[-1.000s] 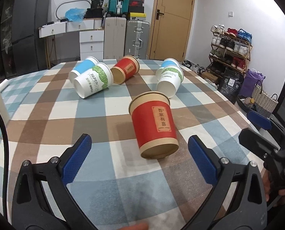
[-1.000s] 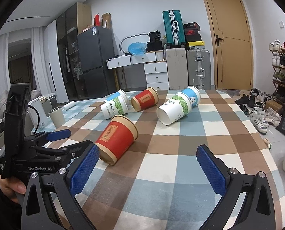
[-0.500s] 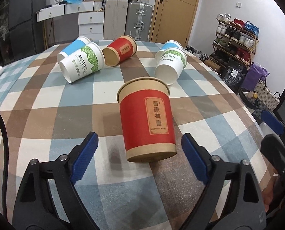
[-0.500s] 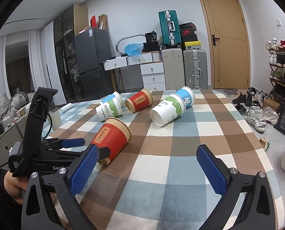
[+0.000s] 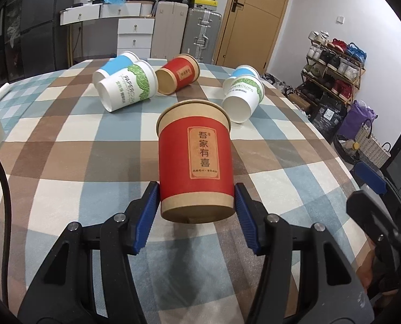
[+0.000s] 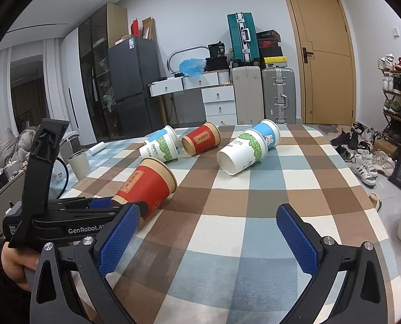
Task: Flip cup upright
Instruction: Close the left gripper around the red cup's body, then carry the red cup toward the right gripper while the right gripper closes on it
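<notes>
- Left gripper (image 5: pixel 196 202): blue pads (image 5: pixel 146 216) closed on the base end of the near red paper cup (image 5: pixel 195 159), one pad against each side. Gripped.
- Near red paper cup: on its side on the checked tablecloth (image 5: pixel 65 162), base toward the left wrist camera, mouth rim pointing away toward the other cups. Yellow label with Chinese characters facing up.
- From the right wrist view: same cup (image 6: pixel 146 185) lying tilted, mouth toward table centre, left gripper (image 6: pixel 114 206) clamped at its base, held by a hand (image 6: pixel 14 263) at lower left.
- Right gripper (image 6: pixel 207 232): jaws spread wide, nothing between them, hovering over bare tablecloth (image 6: pixel 241 216), well apart from every cup.
- Farther back, all on their sides: second red cup (image 5: pixel 177 77), white-and-green "PAPERCUPS" cup (image 5: pixel 127 89) with a blue cup (image 5: pixel 114 64) just behind it, another white-and-green cup (image 5: pixel 242 97) with a blue one (image 5: pixel 243 70) behind.
- Background: suitcases (image 6: pixel 262 94), white drawers (image 6: pixel 218 105), wooden door (image 6: pixel 322 56), shoe rack (image 5: pixel 335 62) at right.
</notes>
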`<state>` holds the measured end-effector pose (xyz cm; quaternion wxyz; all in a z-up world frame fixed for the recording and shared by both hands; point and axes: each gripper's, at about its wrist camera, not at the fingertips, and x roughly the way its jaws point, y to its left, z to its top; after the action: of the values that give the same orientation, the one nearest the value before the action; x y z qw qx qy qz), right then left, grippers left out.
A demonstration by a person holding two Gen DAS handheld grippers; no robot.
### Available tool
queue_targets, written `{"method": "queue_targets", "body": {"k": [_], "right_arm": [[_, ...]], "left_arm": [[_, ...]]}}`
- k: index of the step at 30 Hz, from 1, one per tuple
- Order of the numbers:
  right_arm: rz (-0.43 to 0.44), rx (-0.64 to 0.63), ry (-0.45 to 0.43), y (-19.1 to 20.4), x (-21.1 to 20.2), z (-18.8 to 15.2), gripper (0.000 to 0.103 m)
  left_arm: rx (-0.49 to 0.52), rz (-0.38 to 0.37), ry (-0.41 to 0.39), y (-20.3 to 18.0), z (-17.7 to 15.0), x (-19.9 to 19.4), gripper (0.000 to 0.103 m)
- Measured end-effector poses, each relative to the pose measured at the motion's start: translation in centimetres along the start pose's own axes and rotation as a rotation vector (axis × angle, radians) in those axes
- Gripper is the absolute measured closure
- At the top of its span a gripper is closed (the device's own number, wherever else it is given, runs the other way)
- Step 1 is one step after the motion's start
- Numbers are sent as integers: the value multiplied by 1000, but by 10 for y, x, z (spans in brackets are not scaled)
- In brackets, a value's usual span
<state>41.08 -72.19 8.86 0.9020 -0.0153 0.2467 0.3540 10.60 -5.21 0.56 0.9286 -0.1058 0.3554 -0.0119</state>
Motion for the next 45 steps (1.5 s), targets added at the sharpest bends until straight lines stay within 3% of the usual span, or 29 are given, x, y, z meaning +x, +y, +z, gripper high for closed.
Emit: {"method": "queue_targets", "body": {"k": [14,20,45], "right_arm": [[72,-55,6,27,1,-7,0],[86,-79,22,36,2,-14,0],[146,-102,40,44,0,-24,0]], "left_arm": [[-11,40,-73,16,-30,-63,50],[-30,24,-83,18,-44,-81,50],[-40,47,-62,15,-88,-88,50]]}}
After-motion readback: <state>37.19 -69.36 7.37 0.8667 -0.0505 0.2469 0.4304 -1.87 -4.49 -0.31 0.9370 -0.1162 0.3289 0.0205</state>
